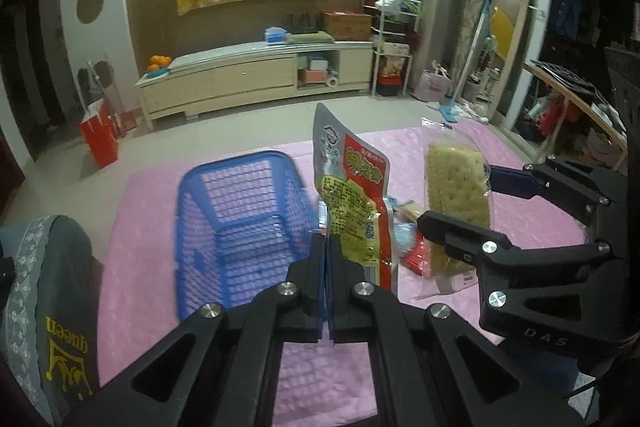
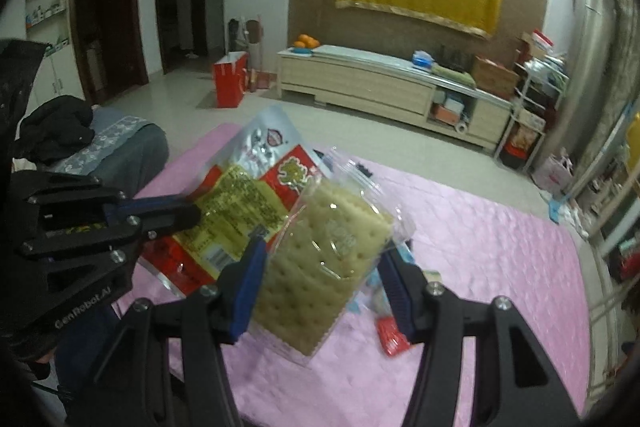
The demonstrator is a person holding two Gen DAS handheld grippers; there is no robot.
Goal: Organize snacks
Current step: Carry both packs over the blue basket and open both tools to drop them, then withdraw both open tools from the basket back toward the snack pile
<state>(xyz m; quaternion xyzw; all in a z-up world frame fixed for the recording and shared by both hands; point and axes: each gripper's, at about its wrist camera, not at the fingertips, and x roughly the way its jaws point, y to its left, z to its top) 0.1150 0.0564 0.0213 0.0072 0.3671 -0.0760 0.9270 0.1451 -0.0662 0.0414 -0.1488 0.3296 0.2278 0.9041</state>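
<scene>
The left hand-held gripper (image 1: 326, 247) pinches a pouch (image 1: 352, 187), the right hand-held gripper (image 2: 320, 283) clamps crackers (image 2: 320, 259); the basket (image 1: 240, 203), frame centre-left, looks empty, with more snacks (image 1: 412, 255) still lying on the pink worktop (image 1: 152, 227).

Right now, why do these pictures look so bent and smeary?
Left wrist view: fisheye lens bows the cabinet; dark corners; the blue basket is motion-smeared. Right wrist view: same bowing; glare on the cracker pack; the pink mat is soft.

Small packets (image 1: 412, 247) beyond the left gripper (image 1: 326, 247) mostly hidden behind held pouch (image 1: 352, 195) and cracker pack (image 1: 456, 203); pouch print illegible; blue basket (image 1: 240, 219) motion-blurred.
</scene>
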